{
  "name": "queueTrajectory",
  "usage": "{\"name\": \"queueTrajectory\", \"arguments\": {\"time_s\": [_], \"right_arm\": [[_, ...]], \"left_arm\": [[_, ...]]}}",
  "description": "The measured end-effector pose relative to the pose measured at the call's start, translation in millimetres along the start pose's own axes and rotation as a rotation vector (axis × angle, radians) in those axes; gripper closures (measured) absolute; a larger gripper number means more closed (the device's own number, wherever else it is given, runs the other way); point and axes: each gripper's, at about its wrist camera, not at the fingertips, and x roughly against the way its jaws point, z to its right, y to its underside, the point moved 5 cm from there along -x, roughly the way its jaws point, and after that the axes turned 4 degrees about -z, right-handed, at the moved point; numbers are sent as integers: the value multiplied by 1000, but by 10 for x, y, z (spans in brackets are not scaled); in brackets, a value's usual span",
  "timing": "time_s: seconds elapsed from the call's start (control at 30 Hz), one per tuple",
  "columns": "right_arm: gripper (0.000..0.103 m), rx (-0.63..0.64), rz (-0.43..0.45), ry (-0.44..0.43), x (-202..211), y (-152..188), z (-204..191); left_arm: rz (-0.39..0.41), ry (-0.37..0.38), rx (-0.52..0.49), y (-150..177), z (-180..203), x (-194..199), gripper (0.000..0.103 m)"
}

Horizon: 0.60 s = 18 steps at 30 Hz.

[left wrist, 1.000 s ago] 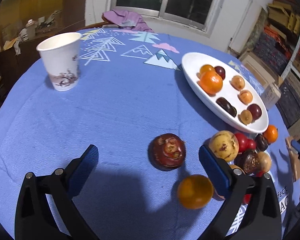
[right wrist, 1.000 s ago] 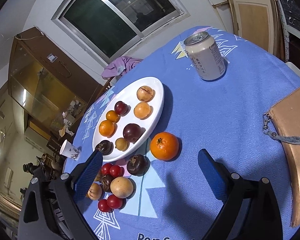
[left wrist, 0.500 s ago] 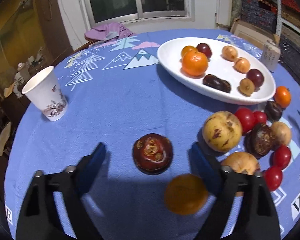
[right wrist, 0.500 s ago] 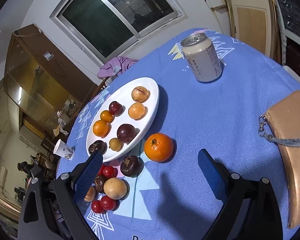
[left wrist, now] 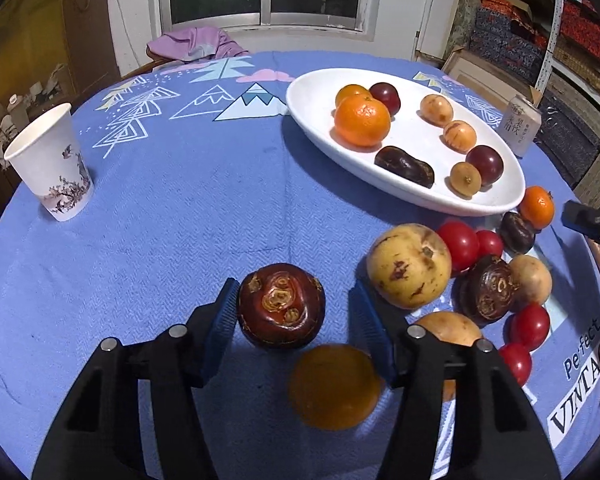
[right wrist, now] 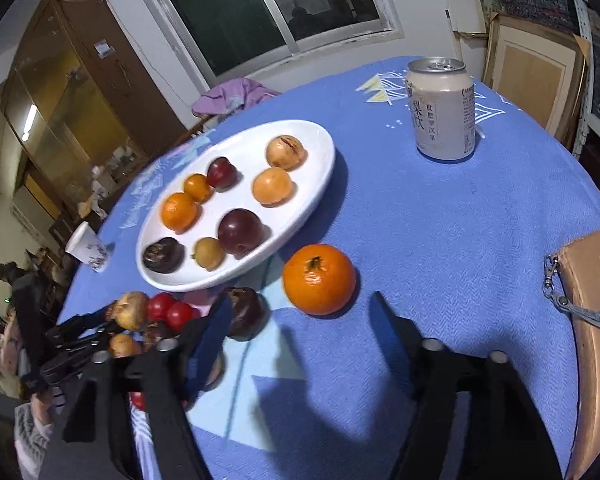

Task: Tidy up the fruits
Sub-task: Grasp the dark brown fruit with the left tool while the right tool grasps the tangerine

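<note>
A dark red-brown round fruit [left wrist: 281, 305] lies on the blue cloth between the jaws of my left gripper [left wrist: 293, 284]. The jaws are closing: the left pad [left wrist: 226, 312] is at the fruit's side, and a gap remains at the right pad. An orange mandarin [right wrist: 319, 279] sits just beyond the fingertips of my right gripper [right wrist: 302, 300]. Those jaws are closing too, and neither pad touches it. The white oval plate [left wrist: 308, 96] [right wrist: 324, 148] holds several fruits. Loose fruits lie in front of it, among them a yellow-brown one [left wrist: 409, 266] and red tomatoes [left wrist: 460, 242].
A blurred orange fruit [left wrist: 334, 386] lies close under the left gripper. A paper cup [left wrist: 50, 164] stands at the far left. A drink can [right wrist: 442, 110] stands beyond the plate, and a tan pouch [right wrist: 596, 320] lies at the table's right edge.
Both pairs of jaws have narrowed. The left gripper has rolled and moved in around the dark fruit. The right gripper has moved closer to the mandarin.
</note>
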Motion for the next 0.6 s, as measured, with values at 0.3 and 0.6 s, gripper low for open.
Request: {"name": "queueTrajectory", "arguments": {"time_s": [0.3,0.6], "right_arm": [[52,115,10,154,-230,-77,-126],[57,97,-15,132,-341,-52,-125]], "left_arm": [[2,17,15,3,-10,1,46],[7,67,70,-8,-97,24,53]]}}
